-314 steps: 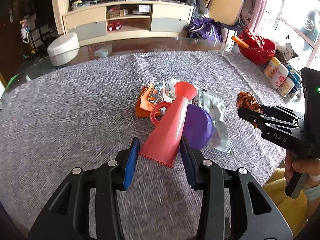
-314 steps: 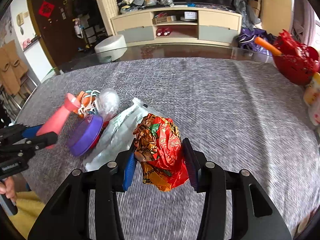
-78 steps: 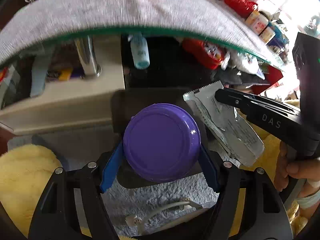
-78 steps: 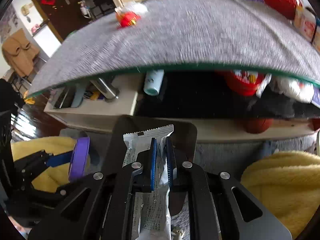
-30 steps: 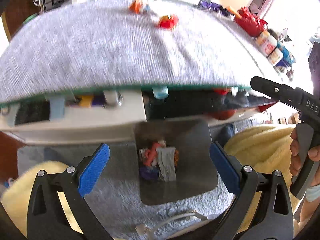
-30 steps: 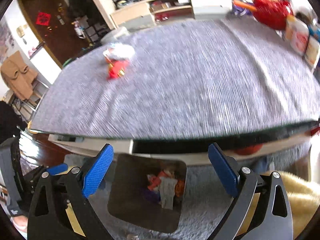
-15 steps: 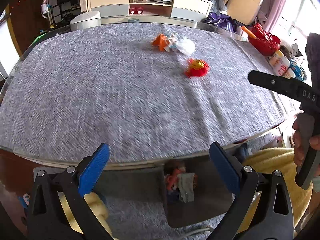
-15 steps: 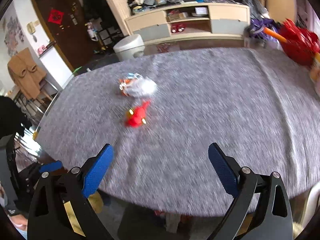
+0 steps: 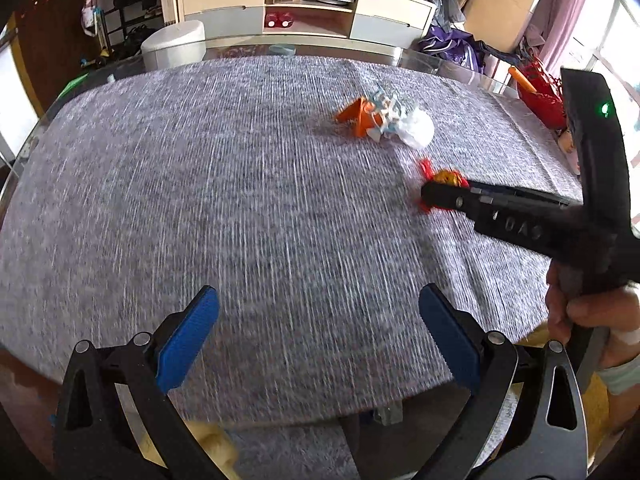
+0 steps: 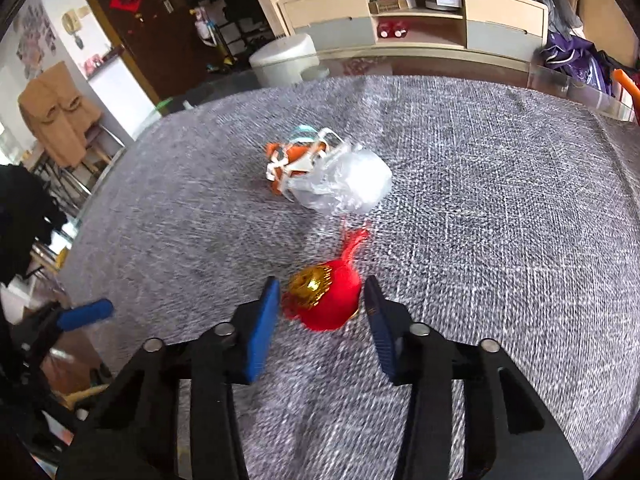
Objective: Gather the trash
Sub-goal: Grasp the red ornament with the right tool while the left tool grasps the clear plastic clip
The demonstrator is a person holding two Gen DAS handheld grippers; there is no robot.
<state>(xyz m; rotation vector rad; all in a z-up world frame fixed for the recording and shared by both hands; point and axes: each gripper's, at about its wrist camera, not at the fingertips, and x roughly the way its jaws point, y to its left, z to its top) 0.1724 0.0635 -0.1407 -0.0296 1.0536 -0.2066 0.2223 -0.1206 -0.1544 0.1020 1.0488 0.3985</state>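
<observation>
The right tool [image 10: 320, 312] stood part open around the red-and-gold ornament [image 10: 322, 300], apparently untouched; the left tool [image 9: 318, 332] gaped wide, holding nothing.

near cloth [image 9: 248, 216]: bare, passable | far-right: wrapper pile [image 10: 328, 176] just beyond red ornament [image 10: 324, 300]

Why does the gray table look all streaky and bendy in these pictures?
Left wrist view: the gray tablecloth smears into streaks from motion blur, and the fisheye lens curves its edges. Right wrist view: streaky near the right gripper, whose fingers flank the red and gold trash; the plastic wrapper looks smeared.
</observation>
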